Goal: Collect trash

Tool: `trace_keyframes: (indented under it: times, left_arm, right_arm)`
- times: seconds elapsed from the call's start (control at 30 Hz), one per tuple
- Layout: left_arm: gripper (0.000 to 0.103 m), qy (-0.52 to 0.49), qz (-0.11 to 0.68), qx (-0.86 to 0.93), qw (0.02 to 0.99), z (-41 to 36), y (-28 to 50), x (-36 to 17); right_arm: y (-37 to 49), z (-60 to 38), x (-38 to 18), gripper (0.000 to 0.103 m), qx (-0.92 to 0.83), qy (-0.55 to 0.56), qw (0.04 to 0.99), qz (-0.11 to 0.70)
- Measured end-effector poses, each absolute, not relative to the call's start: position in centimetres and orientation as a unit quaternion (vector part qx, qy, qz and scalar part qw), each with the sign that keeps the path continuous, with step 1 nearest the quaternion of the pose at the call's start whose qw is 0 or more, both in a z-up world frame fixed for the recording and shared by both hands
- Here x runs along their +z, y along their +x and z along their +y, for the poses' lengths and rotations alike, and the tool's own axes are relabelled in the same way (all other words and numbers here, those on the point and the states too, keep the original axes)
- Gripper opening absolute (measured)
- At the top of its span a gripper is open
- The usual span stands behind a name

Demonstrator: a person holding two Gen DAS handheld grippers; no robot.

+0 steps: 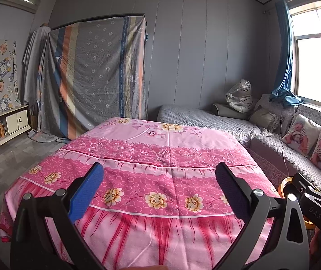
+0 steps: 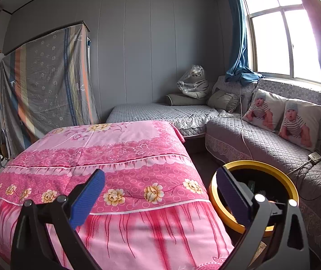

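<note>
A table covered with a pink flowered cloth (image 1: 151, 157) fills the middle of both views (image 2: 106, 157); no trash shows on it. A round bin with a yellow rim (image 2: 273, 167) and dark inside stands at the table's right side; its rim edge shows in the left wrist view (image 1: 283, 185). My left gripper (image 1: 159, 175) is open and empty above the cloth's near part. My right gripper (image 2: 160, 181) is open and empty, its right finger over the bin's left rim. The right gripper's body shows in the left wrist view (image 1: 318, 193).
A grey quilted sofa (image 2: 261, 139) with two baby-print cushions (image 2: 282, 114) runs along the right under the window. A sheet-draped wardrobe (image 1: 92, 76) stands at the back left. A low white cabinet (image 1: 0, 130) lines the left wall. Cables and a power strip (image 2: 315, 156) lie on the sofa.
</note>
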State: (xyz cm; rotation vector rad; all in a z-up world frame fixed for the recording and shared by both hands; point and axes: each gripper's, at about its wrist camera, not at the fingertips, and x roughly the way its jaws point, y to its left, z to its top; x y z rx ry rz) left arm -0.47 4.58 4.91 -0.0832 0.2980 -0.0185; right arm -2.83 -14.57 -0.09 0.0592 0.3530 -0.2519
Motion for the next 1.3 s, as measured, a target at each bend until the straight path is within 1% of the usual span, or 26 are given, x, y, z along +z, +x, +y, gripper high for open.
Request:
trace_keyframes:
  times: [1.3]
  left_arm:
    - [0.095, -0.039, 0.18, -0.015, 0.983, 4.02, 0.37, 4.18]
  right_arm:
    - [-2.22, -15.3, -1.03, 0.095, -0.122, 0.044, 0.972, 0.198]
